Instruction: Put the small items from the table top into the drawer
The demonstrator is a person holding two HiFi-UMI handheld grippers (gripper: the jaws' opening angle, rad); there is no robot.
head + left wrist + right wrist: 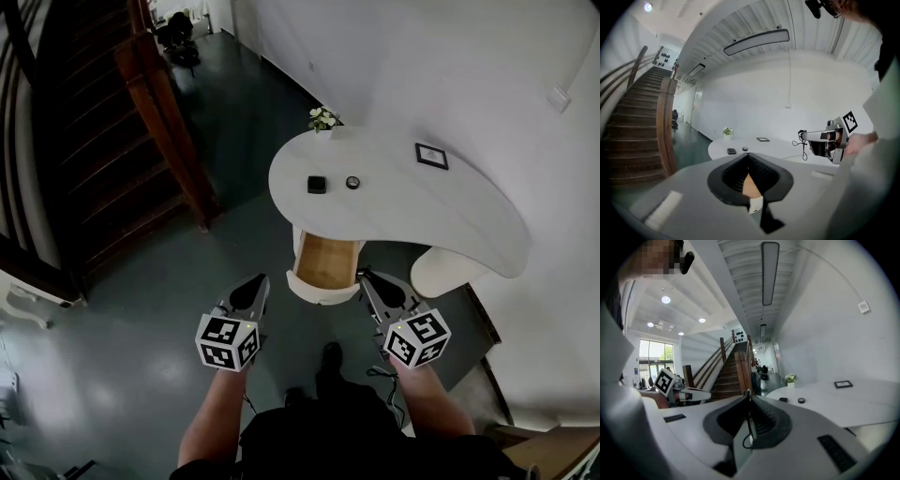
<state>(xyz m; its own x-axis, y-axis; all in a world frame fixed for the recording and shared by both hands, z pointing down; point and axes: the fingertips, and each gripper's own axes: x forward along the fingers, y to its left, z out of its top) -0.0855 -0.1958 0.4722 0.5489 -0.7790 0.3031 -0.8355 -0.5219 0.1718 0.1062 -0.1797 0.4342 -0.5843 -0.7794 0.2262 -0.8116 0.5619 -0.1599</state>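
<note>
Sitting on the desk top are two small things, side by side with a gap between: black square item on the left, round item on the right. Both are on the desk's left part, well apart from my tongs. Frame lies flat farther right, nearer the wall. Plant stands at the desk's far edge.

Drawer is open under the desk's near edge, its wood bottom showing, on my side of the two items.

Left tongs hang in the air just left of the drawer front, right tongs just right of it. Neither touches the drawer. Both point toward the desk.

Left tongs: jaws pressed together at the tips, nothing between them. Right tongs: same, jaws together, gripping nothing.

I see each pair of tongs from the other's view, level with each other, cubes toward me.

Stairs with a wood rail are off to my left, and the dark floor is under everything. My shoe is on the floor between the tongs, short of the drawer.
</note>
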